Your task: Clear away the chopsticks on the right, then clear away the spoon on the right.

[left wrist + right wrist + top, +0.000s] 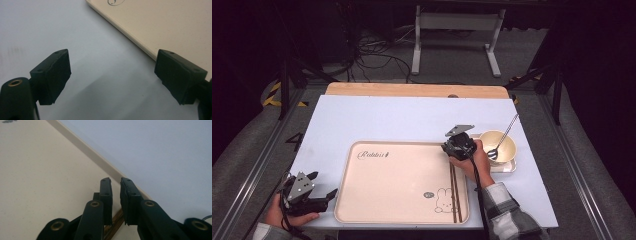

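A beige tray with a rabbit print lies at the front middle of the table. A pair of brown chopsticks lies along its right side. My right gripper sits at their far end. In the right gripper view its jaws stand nearly together with the chopsticks between them, low over the tray near its rim. My left gripper rests on the white sheet just left of the tray. It is open and holds nothing, with the tray edge ahead of it.
A cream bowl with a metal spoon in it stands on a small plate just right of the tray. A white sheet covers the wooden table. Cables and stand legs are on the floor beyond.
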Available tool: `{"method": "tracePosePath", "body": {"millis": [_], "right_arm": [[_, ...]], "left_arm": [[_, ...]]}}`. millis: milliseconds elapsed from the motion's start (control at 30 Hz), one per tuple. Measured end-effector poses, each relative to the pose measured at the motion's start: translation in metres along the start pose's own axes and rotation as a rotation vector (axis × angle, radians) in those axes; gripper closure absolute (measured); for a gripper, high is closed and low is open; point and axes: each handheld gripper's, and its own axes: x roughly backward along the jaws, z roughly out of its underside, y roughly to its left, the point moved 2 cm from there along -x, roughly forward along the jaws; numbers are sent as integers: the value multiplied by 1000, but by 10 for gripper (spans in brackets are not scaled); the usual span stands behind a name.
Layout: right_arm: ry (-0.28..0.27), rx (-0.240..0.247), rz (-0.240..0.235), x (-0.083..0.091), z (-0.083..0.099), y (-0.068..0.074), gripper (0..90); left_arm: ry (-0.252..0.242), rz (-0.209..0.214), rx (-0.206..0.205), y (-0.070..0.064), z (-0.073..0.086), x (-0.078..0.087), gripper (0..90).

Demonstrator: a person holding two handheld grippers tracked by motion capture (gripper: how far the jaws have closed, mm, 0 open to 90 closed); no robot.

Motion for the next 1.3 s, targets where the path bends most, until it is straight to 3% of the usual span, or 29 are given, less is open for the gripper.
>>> {"method": "tracePosePath", "body": {"millis": [100,233,467,633,800,900,967,1033,1167,1300], "right_arm": [[-28,9,10,6,-1,2,803],[-88,23,-14,22,-2,5,802],[-201,56,-78,60,2,7,747],[-271,56,-85,90,12,-3,699],[-295,46,-58,108,21,-20,644],[-316,7,-32,125,31,-44,577],[-320,-44,-30,134,37,-61,540],[-324,-90,39,143,45,-79,524],[-314,-188,122,149,64,-110,491],[-299,-253,110,144,79,-127,480]], "left_arm": [[-3,2,1,1,0,0,144],[0,3,2,1,1,0,145],[-3,-1,-5,1,0,1,147],[-7,-3,-6,0,1,3,149],[-10,-1,-9,0,1,4,149],[-11,1,-11,1,1,4,149],[-6,-1,-16,1,1,4,149],[-10,2,-19,0,0,3,149],[-6,1,-26,-1,-1,3,149],[-5,5,-24,-2,-1,4,149]]}}
